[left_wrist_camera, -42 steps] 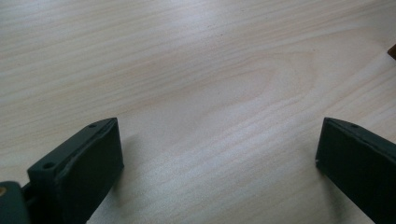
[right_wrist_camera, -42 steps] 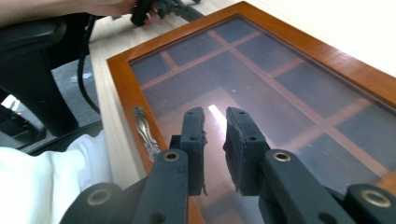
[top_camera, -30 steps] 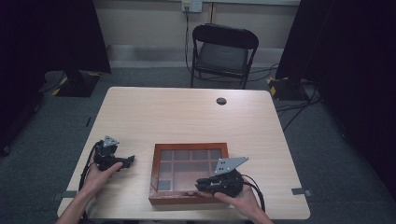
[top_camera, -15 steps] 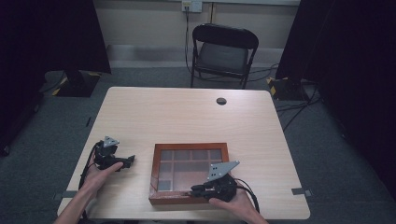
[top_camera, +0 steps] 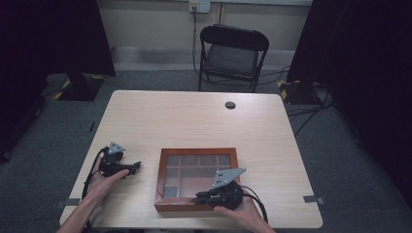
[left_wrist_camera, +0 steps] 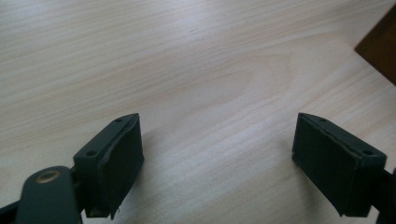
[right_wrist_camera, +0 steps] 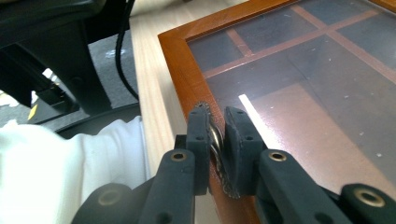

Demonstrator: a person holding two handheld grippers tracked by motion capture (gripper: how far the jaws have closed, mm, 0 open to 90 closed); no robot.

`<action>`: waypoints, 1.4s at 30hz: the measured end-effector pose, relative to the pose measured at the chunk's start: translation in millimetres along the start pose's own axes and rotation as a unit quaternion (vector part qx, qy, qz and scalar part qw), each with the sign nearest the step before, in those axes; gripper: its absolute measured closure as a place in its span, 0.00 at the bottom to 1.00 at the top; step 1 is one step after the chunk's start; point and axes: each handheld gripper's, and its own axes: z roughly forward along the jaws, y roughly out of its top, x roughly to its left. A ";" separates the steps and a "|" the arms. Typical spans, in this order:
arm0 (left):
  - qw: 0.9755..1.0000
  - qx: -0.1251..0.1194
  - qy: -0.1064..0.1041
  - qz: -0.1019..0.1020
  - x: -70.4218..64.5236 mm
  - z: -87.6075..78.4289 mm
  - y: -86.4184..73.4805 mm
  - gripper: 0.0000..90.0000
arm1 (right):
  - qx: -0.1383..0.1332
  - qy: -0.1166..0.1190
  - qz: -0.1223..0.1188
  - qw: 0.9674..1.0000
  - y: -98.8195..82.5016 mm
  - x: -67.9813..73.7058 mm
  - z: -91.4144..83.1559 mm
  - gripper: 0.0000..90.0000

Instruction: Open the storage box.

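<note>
A light wooden worktop [top_camera: 194, 121] carried a flat wooden box [top_camera: 197, 178] with a glass lid. The box sat near the front edge of the worktop, a bit right of the middle. Through the glass, thin wooden strips split the inside into small compartments.

The right claw [top_camera: 201, 196] was at the front edge of the box, near its front left corner, held by the person's right hand [top_camera: 240, 211]. In the right gripper view, its two black jaws were pressed together on a small metal latch [right_wrist_camera: 217, 140] fixed to the box frame [right_wrist_camera: 187, 70]. The latch looked like a thin brass plate with a bumpy edge, but it was mostly hidden between the jaws, so its shape was hard to tell. A white sleeve [right_wrist_camera: 70, 158] showed beside the claw.

The left claw [top_camera: 137, 165] rested on the worktop near the front left corner, well apart from the box, held by the person's left hand [top_camera: 104, 179]. In the left gripper view, its jaws stood wide apart with bare wood between them, and a dark corner of the box [left_wrist_camera: 380, 44] showed at the top right.

A black folding chair [top_camera: 232, 56] stood on the floor past the far edge of the worktop. A small round dark hole [top_camera: 230, 105] sat near the far edge.
</note>
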 end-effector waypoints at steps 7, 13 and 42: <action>0.999 0.000 -0.041 -0.009 -5.5 -6.4 3.2 0.22 | 0.005 0.003 -0.001 1.000 2.0 -1.1 0.5 0.91; 0.998 -0.023 -0.066 0.002 -13.6 -14.8 7.0 0.25 | 0.011 0.008 -0.007 1.000 6.6 -1.4 -0.2 0.91; 0.981 -0.059 -0.177 0.055 -50.2 -34.9 13.2 0.20 | 0.018 0.022 -0.005 1.000 35.9 -4.5 -16.3 0.92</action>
